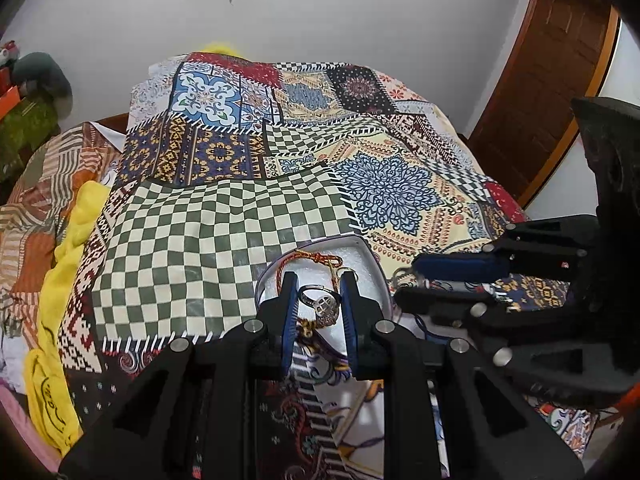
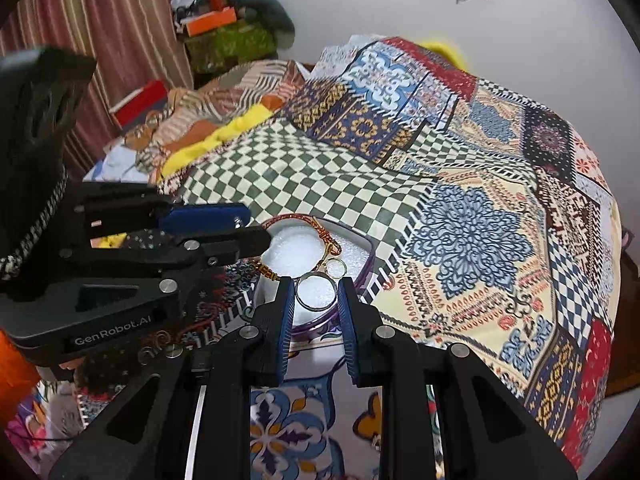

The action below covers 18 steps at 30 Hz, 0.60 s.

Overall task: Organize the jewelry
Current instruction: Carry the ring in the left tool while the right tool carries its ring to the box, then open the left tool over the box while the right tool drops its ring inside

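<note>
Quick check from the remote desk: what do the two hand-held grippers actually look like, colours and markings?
Both are matte black plastic linkages with round silver pivot pins and ribbed blue finger pads. The left hand-held gripper carries white "GenRobot.AI" lettering on its body and a black-and-white braided cord. The right hand-held gripper matches it.

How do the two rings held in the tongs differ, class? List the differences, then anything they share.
1. The left ring has an ornate patterned face; the right ring is a plain band.
2. The left ring is seen tilted, face toward the camera; the right ring shows its open hole.
Shared: both look silver, and each sits between blue pads over the white-lined box.
</note>
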Available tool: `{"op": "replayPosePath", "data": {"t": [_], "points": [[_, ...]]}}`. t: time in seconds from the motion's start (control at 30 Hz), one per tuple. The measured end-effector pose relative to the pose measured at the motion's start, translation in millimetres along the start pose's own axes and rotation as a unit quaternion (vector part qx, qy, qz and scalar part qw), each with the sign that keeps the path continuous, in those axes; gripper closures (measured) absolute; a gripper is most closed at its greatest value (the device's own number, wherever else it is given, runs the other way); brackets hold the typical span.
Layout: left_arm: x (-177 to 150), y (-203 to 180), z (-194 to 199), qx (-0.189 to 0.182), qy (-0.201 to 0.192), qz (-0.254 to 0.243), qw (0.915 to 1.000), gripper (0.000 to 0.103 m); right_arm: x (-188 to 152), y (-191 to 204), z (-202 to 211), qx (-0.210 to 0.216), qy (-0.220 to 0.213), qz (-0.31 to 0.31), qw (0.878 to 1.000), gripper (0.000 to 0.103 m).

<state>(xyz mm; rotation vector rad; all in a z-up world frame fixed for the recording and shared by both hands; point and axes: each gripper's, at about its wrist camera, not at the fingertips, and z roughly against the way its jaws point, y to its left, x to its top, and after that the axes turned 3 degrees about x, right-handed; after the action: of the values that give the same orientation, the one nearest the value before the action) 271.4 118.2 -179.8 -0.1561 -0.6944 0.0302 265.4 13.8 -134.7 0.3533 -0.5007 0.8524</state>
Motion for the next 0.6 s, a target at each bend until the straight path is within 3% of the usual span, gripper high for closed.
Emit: {"op": "replayPosePath", "data": {"t": [0.6], "points": [[3,8,-31,0.021,0.023,-0.01,0.9995,0.083,3,2,-36,0.0,0.041,0.029,0.999,0.083]]}}
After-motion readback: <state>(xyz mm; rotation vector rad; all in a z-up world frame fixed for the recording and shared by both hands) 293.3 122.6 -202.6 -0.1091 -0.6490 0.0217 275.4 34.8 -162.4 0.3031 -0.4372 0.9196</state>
